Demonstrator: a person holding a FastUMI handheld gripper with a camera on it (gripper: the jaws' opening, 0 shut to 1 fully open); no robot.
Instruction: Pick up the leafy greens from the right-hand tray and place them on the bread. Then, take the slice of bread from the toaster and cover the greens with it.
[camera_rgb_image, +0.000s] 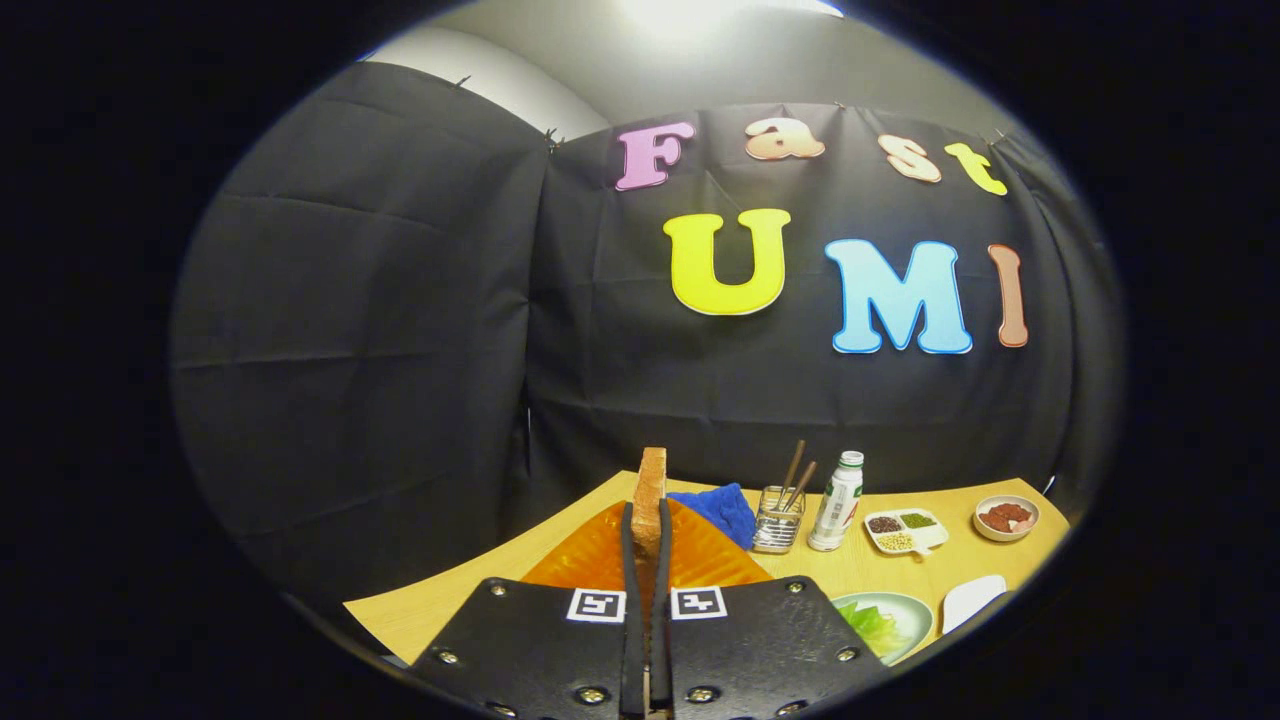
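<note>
Between the jaws, held upright and edge-on, stands the slice of bread (652, 500), pinched near its lower end with the fingers nearly together. Beneath and beyond it lies an orange mat (600, 555) on the counter (960, 560); the leafy greens (872, 625) sit on a pale plate (915, 605) just right of the gripper (647, 560). Such a thin, low grip could let the slice tilt or slip free, and hard squeezing might crumble it.

Camera rides tool (647, 540), looks forward, low over table (470, 590).
</note>
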